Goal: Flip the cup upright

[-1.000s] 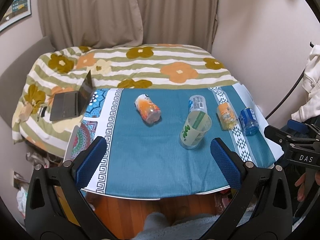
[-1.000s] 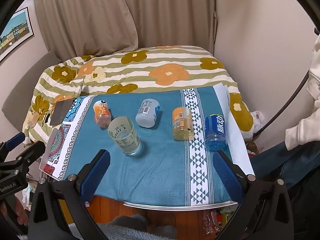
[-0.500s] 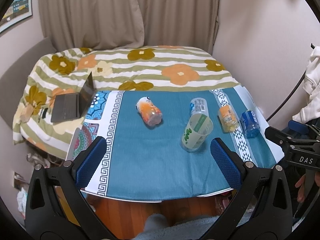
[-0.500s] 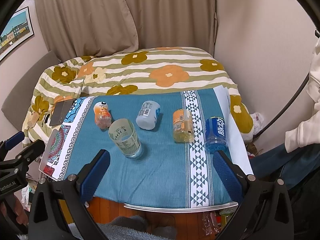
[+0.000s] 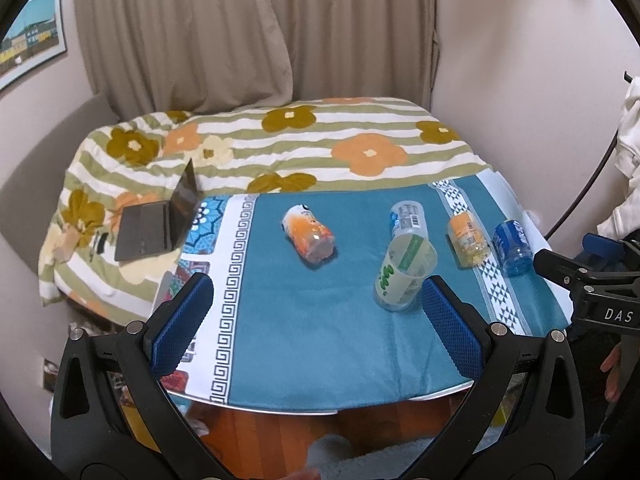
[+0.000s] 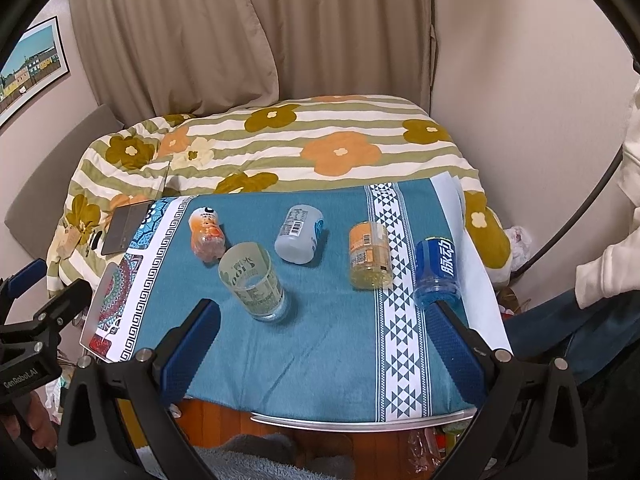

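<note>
A clear plastic cup with green print (image 5: 404, 276) (image 6: 253, 282) stands upside down on the teal tablecloth (image 5: 320, 320) (image 6: 328, 340), wide rim on the cloth. My left gripper (image 5: 316, 320) is open and empty, held above the table's near edge, the cup just beyond its right finger (image 5: 452, 324). My right gripper (image 6: 324, 344) is open and empty, also near the front edge, the cup beyond its left finger (image 6: 192, 348). Each gripper shows at the side of the other's view.
Four bottles lie on the cloth: an orange one (image 6: 206, 232), a clear one with a white label (image 6: 300, 234), a yellow one with an orange label (image 6: 368, 254) and a blue one (image 6: 436, 272). A laptop (image 5: 160, 220) sits on the flowered quilt (image 5: 320, 140) behind.
Both grippers have drawn back and up slightly from the table; the objects look a little farther away. Nothing on the table moved.
</note>
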`<state>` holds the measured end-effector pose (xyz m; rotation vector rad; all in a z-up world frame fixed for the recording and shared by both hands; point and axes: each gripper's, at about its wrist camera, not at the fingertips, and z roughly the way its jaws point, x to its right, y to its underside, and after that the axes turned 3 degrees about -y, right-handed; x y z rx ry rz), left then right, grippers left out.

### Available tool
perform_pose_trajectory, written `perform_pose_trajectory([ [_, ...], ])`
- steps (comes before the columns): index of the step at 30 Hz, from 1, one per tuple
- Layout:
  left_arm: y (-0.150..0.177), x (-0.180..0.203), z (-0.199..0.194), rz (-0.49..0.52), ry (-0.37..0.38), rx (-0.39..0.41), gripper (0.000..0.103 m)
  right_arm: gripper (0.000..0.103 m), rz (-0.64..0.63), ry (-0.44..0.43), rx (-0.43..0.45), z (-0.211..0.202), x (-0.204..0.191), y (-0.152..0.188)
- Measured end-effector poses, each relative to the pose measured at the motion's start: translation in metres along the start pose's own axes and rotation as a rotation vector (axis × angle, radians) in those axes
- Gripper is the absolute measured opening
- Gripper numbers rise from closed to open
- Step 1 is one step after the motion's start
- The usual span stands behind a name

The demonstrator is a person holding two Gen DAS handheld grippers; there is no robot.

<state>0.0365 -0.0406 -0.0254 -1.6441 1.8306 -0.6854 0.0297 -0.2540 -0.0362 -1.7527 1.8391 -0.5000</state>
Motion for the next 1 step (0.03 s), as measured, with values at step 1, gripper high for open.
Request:
perform_pose_trajectory([
  [1,0.0001,-0.0011,0.0001,0.000,-0.005,0.001,0.103,0.102,0.000,-0.001,-0.001,0.0009,-0.0003,-0.0007],
])
